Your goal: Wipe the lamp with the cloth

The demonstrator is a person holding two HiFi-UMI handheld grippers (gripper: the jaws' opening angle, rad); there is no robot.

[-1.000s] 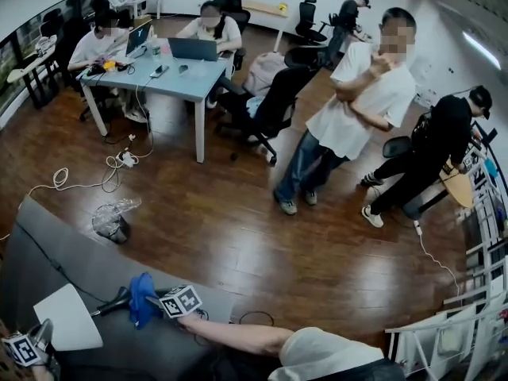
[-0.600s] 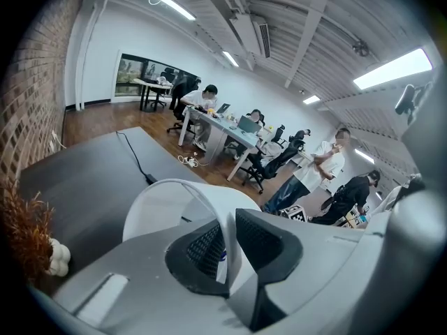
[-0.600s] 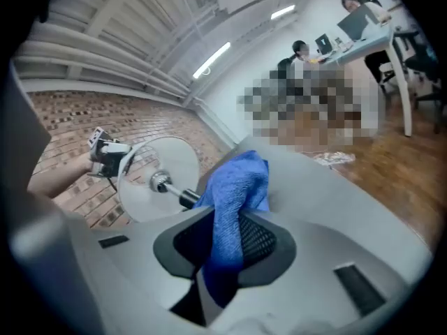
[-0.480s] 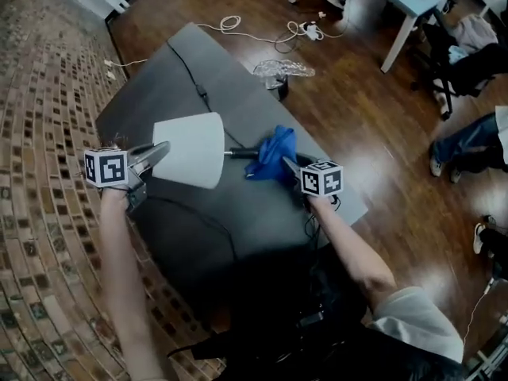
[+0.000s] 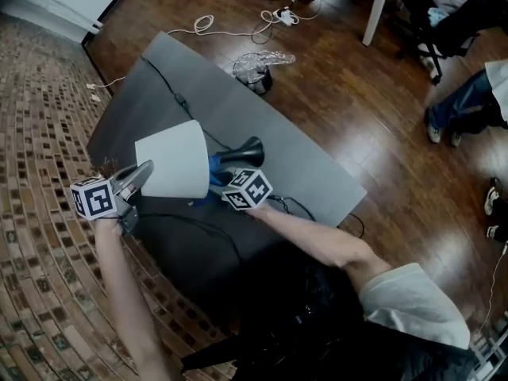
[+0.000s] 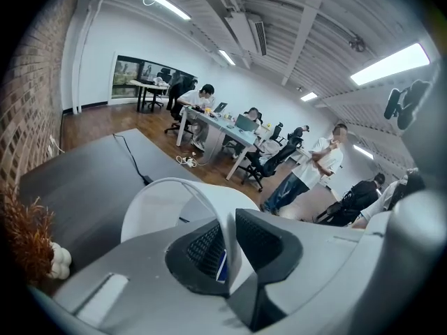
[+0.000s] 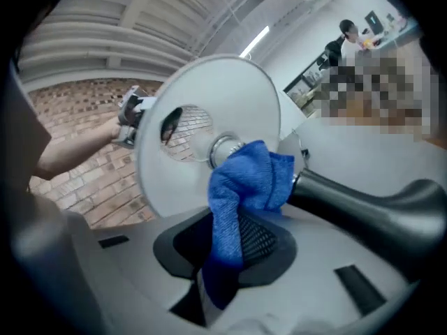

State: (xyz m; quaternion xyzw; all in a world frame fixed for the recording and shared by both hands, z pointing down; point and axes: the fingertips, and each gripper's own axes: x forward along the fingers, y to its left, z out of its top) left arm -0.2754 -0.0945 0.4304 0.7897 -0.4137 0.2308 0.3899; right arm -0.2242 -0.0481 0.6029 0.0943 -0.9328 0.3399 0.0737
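Blue cloth (image 7: pixel 241 187) at lamp (image 5: pixel 171 161), right forearm (image 5: pixel 309 240) outstretched.

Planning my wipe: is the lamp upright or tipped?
Tipped: the lamp lies sideways over the table, shade level with its black base.

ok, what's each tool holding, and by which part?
Left tool: lampshade, pinched at its rim. Right tool: blue cloth, gripped by one bunched end.

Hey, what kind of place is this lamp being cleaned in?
Probably an open-plan office or lab: people work at a desk with laptops, office chairs stand around it, and strip lights run along the ceiling.
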